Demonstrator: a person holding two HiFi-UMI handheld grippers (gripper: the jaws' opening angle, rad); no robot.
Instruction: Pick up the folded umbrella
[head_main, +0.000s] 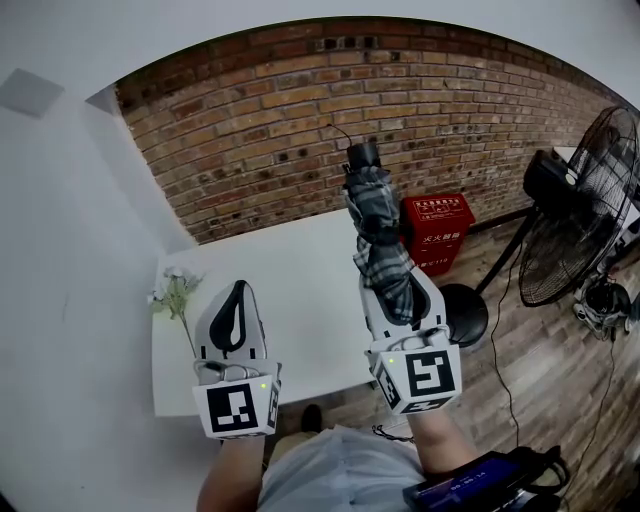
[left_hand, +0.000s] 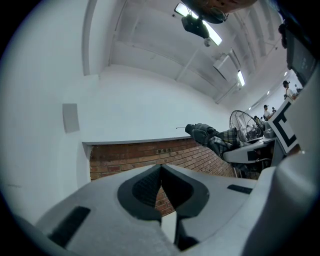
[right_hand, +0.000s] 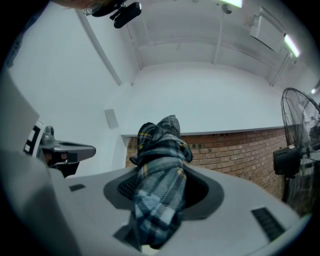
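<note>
The folded umbrella (head_main: 378, 225) is grey plaid with a black end (head_main: 362, 155). It is lifted off the table and points up and away toward the brick wall. My right gripper (head_main: 400, 292) is shut on the umbrella's lower part, and the plaid cloth (right_hand: 161, 172) fills the space between its pads. My left gripper (head_main: 238, 292) hangs beside it on the left, level with it, its fingertips touching and nothing between them (left_hand: 161, 170). From the left gripper view the umbrella (left_hand: 214, 137) shows off to the right.
A white table (head_main: 300, 290) lies below both grippers, with a small bunch of white flowers (head_main: 175, 290) at its left edge. A red fire extinguisher box (head_main: 440, 230), a black round stool (head_main: 465, 315) and a standing fan (head_main: 580, 210) are to the right on the wooden floor.
</note>
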